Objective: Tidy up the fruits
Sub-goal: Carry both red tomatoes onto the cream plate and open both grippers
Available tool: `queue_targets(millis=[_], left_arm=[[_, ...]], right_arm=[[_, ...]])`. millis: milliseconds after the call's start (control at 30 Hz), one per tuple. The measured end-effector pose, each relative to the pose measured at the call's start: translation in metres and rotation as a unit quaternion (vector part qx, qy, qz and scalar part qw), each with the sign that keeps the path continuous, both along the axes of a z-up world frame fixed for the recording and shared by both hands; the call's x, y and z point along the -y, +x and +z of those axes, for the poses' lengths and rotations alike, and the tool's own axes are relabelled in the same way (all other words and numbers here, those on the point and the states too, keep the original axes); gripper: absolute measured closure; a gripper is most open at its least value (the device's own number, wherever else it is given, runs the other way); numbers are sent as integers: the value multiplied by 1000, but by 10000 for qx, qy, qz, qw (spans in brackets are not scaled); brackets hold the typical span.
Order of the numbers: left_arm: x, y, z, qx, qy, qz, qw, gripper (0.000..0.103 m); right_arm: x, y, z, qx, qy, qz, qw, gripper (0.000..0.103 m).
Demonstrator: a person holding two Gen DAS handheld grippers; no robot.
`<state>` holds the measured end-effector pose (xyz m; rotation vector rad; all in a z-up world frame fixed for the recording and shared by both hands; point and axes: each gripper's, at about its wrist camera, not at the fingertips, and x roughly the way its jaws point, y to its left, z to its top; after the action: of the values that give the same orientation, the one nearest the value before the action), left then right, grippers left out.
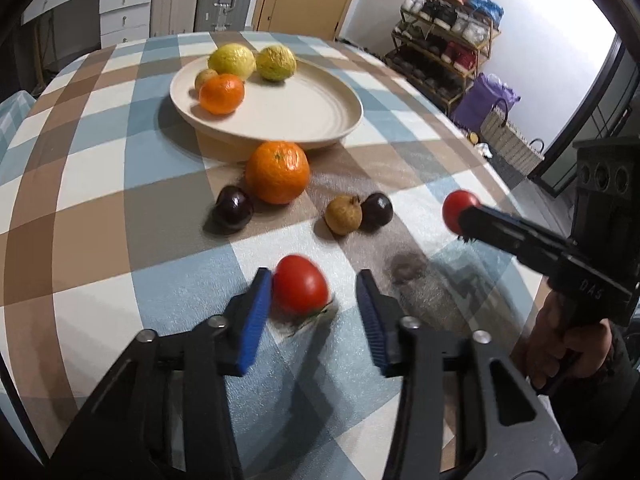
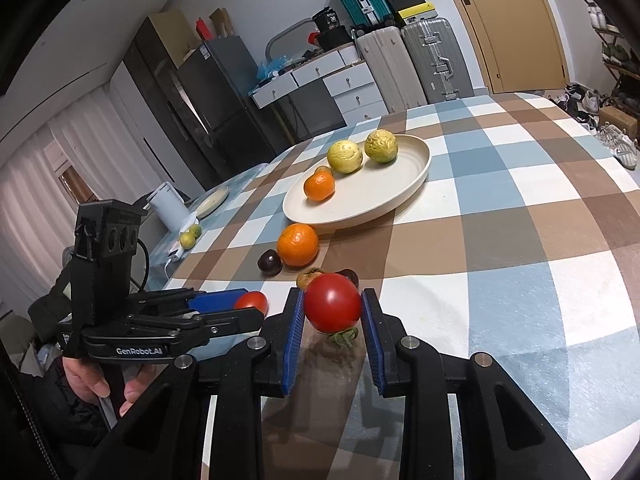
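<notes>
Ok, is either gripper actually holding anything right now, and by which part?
Right gripper holds a tomato by its sides, stem down. Left gripper is open around the second tomato, not gripping.

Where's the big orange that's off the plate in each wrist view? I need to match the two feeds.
Left wrist: the orange sits mid-frame, just below the plate's near rim, with a dark fruit at its lower left.
Right wrist: the orange is left of centre, below-left of the plate, same dark fruit at its lower left.
Shared landmark: the cream plate.
</notes>
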<state>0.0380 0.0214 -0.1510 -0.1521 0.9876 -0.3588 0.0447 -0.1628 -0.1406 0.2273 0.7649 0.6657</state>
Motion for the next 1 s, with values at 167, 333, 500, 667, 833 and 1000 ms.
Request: queue_targets(millis=[167, 333, 500, 667, 833, 1000], left_arm=[[0, -1, -3, -38, -19, -57, 10000, 79], [-3, -1, -4, -25, -120, -36, 9999, 79], [-3, -1, -1, 51, -137, -52, 9999, 79], [-3, -1, -2, 44, -151, -53, 9999, 79], [-6, -2, 1, 130, -212, -35, 9997, 79], [-10, -3, 7, 256, -266, -1, 9993, 79]], right_arm=[[2, -1, 0, -6, 19, -9, 10000, 74], [2, -1, -1, -6, 16, -8, 10000, 74], [2, -1, -1, -17, 18, -13, 10000, 74], [2, -1, -2, -27, 6, -14, 10000, 74], [2, -1, -3, -27, -4, -23, 10000, 74], [2, 0, -3, -16, 2, 15, 10000, 74]])
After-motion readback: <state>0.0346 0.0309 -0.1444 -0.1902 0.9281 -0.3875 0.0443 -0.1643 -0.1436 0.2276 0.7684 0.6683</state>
